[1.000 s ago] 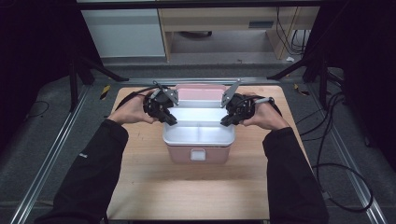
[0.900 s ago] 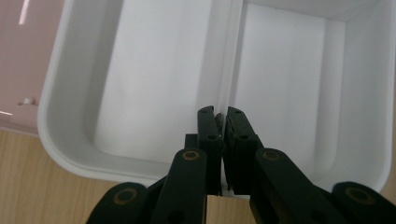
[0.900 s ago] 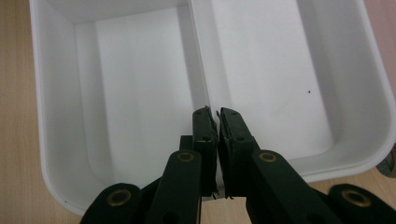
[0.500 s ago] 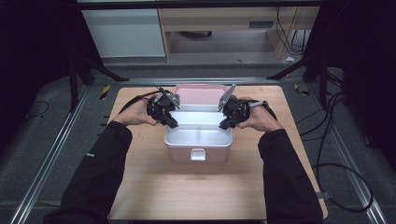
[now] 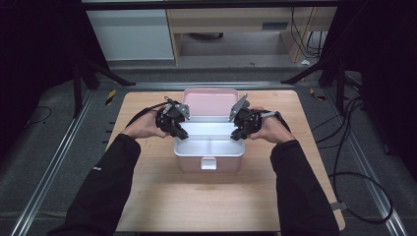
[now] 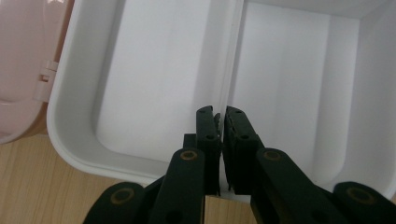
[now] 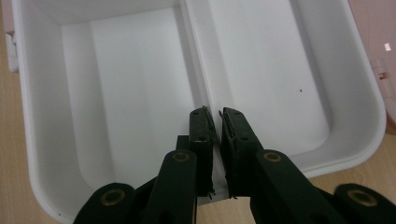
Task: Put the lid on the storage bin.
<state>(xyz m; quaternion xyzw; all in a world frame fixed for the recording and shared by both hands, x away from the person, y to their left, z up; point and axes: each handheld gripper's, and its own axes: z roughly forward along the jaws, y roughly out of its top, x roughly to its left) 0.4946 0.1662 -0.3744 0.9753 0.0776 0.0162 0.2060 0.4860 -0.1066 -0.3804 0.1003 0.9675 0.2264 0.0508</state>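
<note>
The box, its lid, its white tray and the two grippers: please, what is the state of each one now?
Box: open, upright on the table.
Lid: swung back behind the box.
White tray: empty, split by a divider.
Left gripper: shut on the tray's edge.
Right gripper: shut on the opposite edge.

Box [image 5: 209, 160]: pale pink outside, plain white inside, both compartments unpatterned; one tiny dark speck on the white floor in the right gripper view. Lid [image 5: 210, 102]: pink inside, plain. Latch [image 5: 208, 163]: white. Table [image 5: 211, 196]: light wood, fine grain. Left gripper [image 5: 180, 132]: black, grey plate on top, brass-coloured rivets on the jaw links. Right gripper [image 5: 236, 133]: black, grey plate, same brass-coloured rivets. Sleeves [image 5: 105, 182]: black. Floor [image 5: 54, 162]: dark grey.
</note>
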